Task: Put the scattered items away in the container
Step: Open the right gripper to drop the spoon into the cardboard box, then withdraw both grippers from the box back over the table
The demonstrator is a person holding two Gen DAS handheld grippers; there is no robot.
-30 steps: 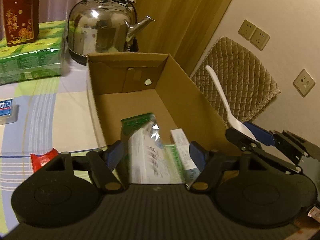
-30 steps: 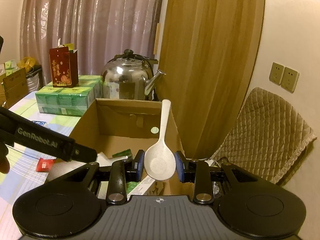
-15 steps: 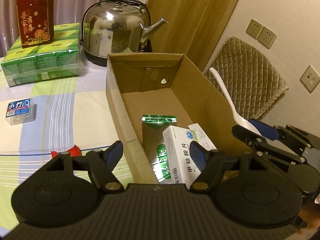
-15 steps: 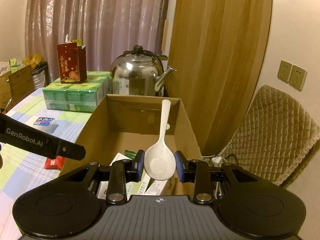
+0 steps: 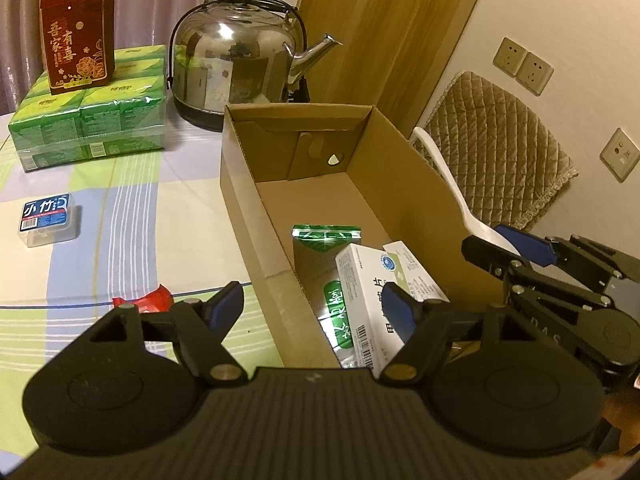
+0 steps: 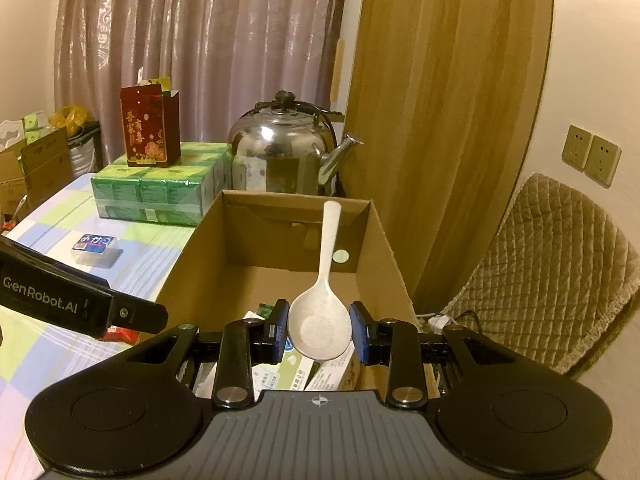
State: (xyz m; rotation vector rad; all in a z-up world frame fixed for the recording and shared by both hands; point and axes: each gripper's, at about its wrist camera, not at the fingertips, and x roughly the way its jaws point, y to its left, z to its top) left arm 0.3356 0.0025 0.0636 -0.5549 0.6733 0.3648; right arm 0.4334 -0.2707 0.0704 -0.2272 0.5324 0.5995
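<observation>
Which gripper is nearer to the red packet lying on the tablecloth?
Left. The left gripper, jaws opening with nothing gripped, hovers at the box's near-left wall, its left finger right beside the red packet. The right gripper, shut on the white spoon, sits over the cardboard box, farther off.

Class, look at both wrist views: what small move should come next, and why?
Probably lower the right claw slightly and release the white spoon. It is clamped by its bowl above the open cardboard box, where other packets already lie.
</observation>
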